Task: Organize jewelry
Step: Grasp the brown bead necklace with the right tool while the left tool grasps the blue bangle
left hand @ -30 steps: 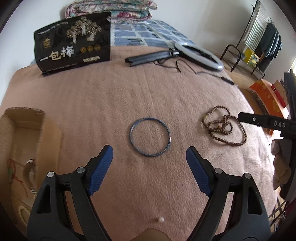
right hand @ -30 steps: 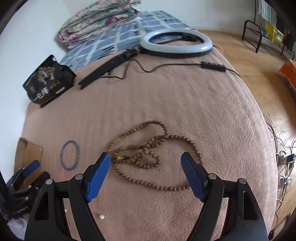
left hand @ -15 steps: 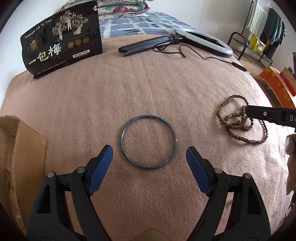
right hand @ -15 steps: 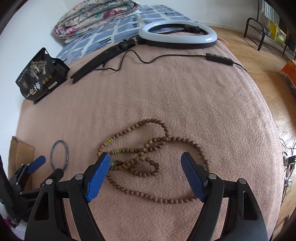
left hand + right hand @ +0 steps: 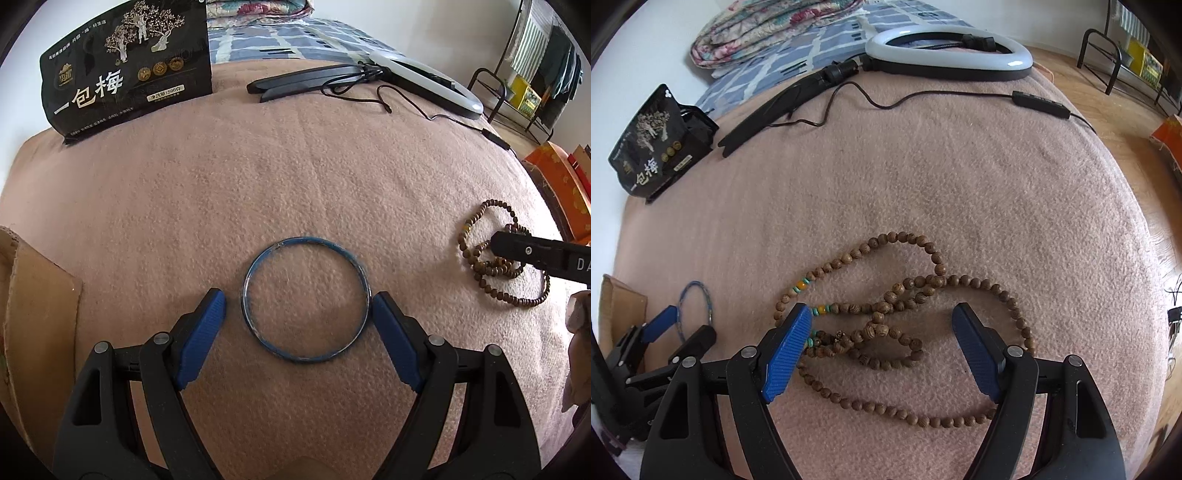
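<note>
Closed in on both targets: left gripper (image 5: 299,301) wide, straddling blue bangle (image 5: 306,300) flat on blanket (image 5: 295,177); right gripper (image 5: 879,314) wide over bead necklace (image 5: 886,325). Grabs look imminent.

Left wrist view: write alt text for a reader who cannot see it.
An open left gripper hovers over a pink blanket, its blue fingers flanking a blue bangle lying flat. At far right, the right gripper reaches over a tangled wooden bead necklace; a black snack bag and ring light lie beyond.
</note>
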`<state>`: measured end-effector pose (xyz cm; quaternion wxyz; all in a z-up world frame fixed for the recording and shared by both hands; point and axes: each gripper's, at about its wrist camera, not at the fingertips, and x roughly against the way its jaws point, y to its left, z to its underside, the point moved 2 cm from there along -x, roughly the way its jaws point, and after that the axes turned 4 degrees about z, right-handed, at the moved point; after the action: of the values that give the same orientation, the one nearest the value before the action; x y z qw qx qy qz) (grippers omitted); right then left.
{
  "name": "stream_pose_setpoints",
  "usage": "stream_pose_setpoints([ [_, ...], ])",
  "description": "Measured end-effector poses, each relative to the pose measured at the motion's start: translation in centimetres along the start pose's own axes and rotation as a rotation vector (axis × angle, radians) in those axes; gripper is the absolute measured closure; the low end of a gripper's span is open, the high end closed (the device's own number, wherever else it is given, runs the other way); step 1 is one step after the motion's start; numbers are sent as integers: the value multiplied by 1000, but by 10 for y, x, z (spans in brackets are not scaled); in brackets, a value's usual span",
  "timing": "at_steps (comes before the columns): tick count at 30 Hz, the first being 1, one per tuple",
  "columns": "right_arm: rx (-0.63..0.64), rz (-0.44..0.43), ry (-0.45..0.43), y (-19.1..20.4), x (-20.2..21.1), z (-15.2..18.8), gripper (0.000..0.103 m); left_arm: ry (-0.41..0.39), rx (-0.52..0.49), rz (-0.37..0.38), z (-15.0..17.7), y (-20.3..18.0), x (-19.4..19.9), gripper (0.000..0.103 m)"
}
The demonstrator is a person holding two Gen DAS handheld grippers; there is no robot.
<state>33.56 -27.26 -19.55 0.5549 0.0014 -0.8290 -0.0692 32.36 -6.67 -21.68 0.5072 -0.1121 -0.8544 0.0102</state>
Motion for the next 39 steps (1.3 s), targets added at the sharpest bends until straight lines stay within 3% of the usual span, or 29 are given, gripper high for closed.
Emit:
stream_pose_setpoints([
  [4, 7, 13, 13, 3, -6, 0, 24, -10, -18, -11, 2, -3, 0, 20],
  [7, 12, 31, 9, 7, -7, 0, 23, -16, -27, -11, 2, -4, 0, 29],
  [9, 29, 47, 4, 11, -9, 0, 23, -18, -24, -5, 1, -3, 0, 29],
  [12, 52, 57, -1, 14, -9, 1, 29, -23, -29, 0, 2, -3, 1, 29],
  [14, 57, 58, -1, 15, -8, 2, 48, -22, -32, 5, 2, -3, 2, 30],
  [18, 104, 93, -4, 16, -6, 4, 75, -20, -30, 18, 3, -2, 3, 30],
  [19, 109, 90, -4, 16, -6, 4, 89, -20, -31, 18, 3, -2, 4, 30],
  [20, 108, 82, -1, 16, -5, 5, 95, -19, -33, 19, 4, -3, 5, 30],
  [29, 87, 27, -39, 11, 15, 9, 98, -30, -41, 19, 6, -5, 16, 30],
  [39, 30, -21, -138, 4, 62, 4, 98, -103, -33, 32, 0, -9, 55, 30],
])
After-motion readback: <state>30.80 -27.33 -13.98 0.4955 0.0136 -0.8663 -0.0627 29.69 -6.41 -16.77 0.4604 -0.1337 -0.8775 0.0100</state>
